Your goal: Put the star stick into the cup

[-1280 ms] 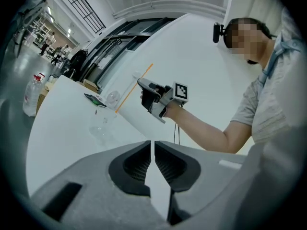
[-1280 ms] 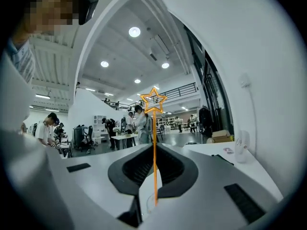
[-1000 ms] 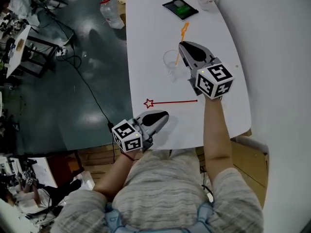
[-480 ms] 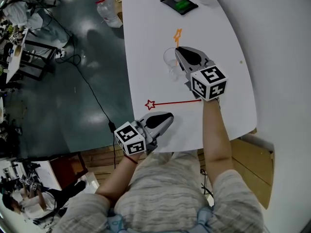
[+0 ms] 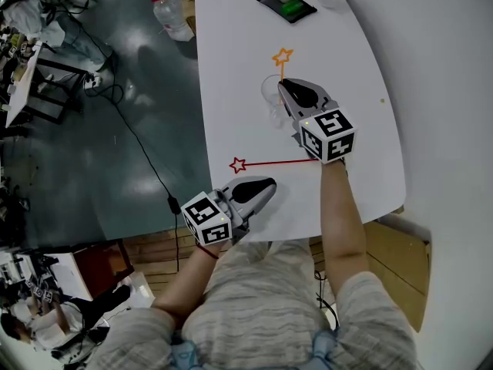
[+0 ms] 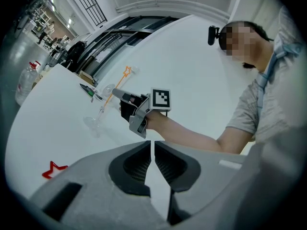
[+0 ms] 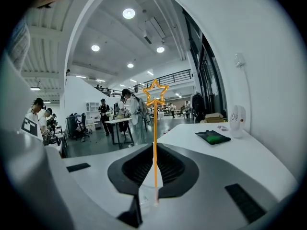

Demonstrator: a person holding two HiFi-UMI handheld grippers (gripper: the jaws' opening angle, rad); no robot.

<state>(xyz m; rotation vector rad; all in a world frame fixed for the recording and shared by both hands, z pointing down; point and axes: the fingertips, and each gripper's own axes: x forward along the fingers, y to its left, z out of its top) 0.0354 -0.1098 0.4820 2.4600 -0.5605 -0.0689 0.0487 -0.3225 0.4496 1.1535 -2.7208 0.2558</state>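
The orange star stick (image 5: 282,58) is being held nearly upright at the clear cup (image 5: 271,99), around the middle of the worktop (image 5: 231,68), its shaft being pinched between the closed fingers of the right gripper (image 5: 286,91). The insertion step seems to be in hand: a straight lowering, then an opening of the fingers, is being called for, without tipping the light cup. The left gripper (image 5: 262,187) is being rested by the near edge, fingers together and empty. A red star stick (image 5: 277,162) is lying between the grippers and a dark device (image 5: 286,6) at the far edge; nothing is being blocked by either.

Bright ceiling lamps (image 7: 128,13) overhead; sharp centres, dark warped fisheye edges.
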